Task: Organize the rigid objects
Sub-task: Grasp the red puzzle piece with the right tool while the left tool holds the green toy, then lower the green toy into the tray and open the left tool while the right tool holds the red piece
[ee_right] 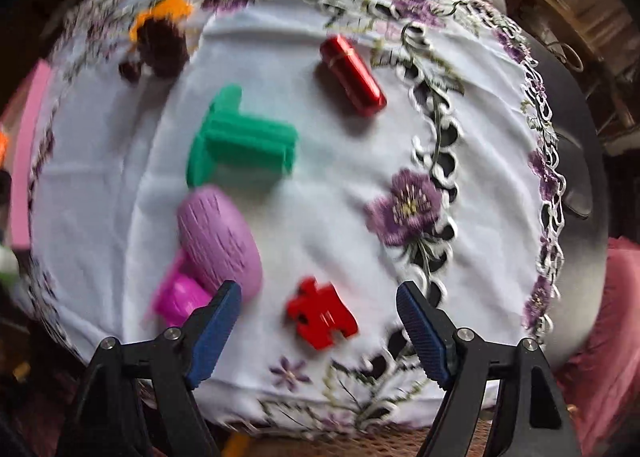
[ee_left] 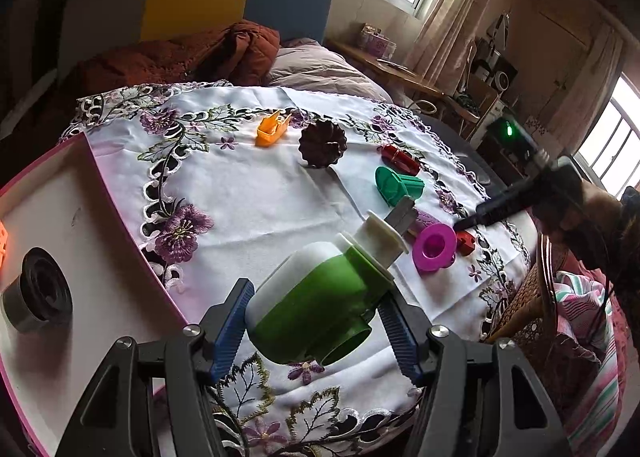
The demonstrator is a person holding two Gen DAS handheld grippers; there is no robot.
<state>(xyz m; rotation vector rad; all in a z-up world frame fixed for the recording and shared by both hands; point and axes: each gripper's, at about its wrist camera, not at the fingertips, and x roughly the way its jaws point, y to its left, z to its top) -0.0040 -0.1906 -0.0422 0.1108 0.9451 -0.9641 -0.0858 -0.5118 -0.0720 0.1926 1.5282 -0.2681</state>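
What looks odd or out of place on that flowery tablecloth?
Nothing is spilled or broken. The brown fluted mould is tipped up on its edge, and the green flanged piece and red cylinder lie on their sides. The rest is loose clutter awaiting sorting.

The green and white bottle point(ee_left: 316, 297) looked like smooth plastic, a bit shiny. The tablecloth point(ee_left: 248, 185) was soft white cloth with stitched purple flowers. The red tube point(ee_right: 353, 75) looked shiny like metal. The green piece point(ee_right: 244, 141) had fine ridges and looked dull. The tray point(ee_left: 80, 217) was smooth and matt.
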